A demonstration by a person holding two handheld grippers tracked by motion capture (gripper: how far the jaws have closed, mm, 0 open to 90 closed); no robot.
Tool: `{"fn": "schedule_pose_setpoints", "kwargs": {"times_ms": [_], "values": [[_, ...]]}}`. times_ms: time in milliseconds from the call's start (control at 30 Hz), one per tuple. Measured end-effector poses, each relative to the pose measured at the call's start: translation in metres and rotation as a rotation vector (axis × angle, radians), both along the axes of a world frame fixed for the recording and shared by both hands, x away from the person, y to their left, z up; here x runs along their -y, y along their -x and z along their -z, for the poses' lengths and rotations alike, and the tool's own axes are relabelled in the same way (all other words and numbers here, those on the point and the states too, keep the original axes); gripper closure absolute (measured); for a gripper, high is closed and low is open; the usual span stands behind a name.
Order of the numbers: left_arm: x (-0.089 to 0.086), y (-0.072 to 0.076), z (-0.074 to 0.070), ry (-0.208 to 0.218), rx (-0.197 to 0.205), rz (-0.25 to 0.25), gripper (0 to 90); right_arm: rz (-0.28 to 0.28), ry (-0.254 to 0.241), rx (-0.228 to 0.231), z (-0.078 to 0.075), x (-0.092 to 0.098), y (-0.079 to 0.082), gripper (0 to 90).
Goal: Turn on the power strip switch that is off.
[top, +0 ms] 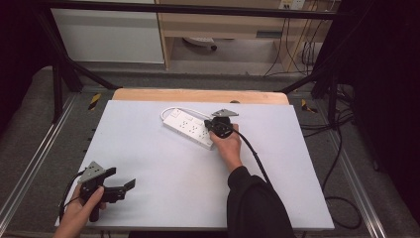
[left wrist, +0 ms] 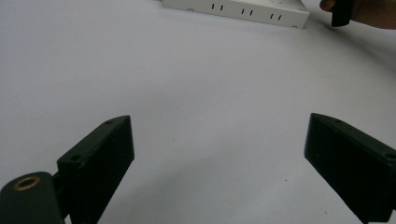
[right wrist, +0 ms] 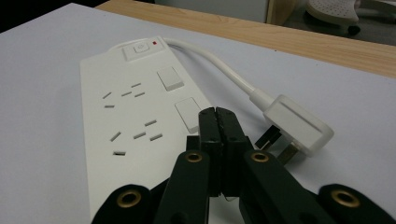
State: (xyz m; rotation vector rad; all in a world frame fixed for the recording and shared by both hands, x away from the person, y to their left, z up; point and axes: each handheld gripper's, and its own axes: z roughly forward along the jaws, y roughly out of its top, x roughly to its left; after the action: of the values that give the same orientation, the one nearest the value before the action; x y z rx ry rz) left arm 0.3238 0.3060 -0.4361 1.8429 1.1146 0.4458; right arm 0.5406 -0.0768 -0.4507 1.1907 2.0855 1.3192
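Strip (top: pixel 189 128), white and long, is lying on the white board (top: pixel 148 163) toward its far middle, angled a little, with its sockets facing up. In the right gripper view I am seeing a switch with a small red light at the strip's far end, two white rocker buttons along one edge, and rows of slots beside them. Its cord (right wrist: pixel 219 65) is looping out from that end and curving back to a plug (right wrist: pixel 296 123), which is lying on the board just beside the strip with its metal prongs pointing toward the camera.

A person in a dark sleeve is reaching forward with the right gripper (top: pixel 218 125), which is sitting over the near end of the strip. Its jaws are pressed together, tips hovering between the strip's edge and the plug; whether they are touching either one I cannot tell.

The left gripper (top: pixel 121 186) is resting low at the near left corner of the board, well apart from the strip, its jaws spread wide over bare surface. A wooden table edge (top: pixel 198 95) is showing beyond the board.
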Motion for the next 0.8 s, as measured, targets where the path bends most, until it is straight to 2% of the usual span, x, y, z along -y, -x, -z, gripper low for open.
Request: {"fn": "schedule_pose_setpoints", "kwargs": {"times_ms": [167,233,667,800], "values": [[0.0002,-0.0001,0.0002,-0.001,-0.001,0.002,8.3,-0.002,0.003,0.000,0.0001,0.0000,0.0000,90.0],[0.0004,-0.0001,0.0001,-0.002,0.000,0.002,8.3,-0.010,0.018,0.009,-0.0003,-0.0001,-0.0002,90.0],[0.0007,0.0001,0.0002,-0.004,-0.001,0.002,8.3,-0.008,0.014,0.015,0.0015,0.0000,0.0005,90.0],[0.0007,0.0001,0.0002,-0.004,-0.002,0.002,8.3,-0.009,0.008,0.005,0.0032,-0.0010,0.0005,90.0]]}}
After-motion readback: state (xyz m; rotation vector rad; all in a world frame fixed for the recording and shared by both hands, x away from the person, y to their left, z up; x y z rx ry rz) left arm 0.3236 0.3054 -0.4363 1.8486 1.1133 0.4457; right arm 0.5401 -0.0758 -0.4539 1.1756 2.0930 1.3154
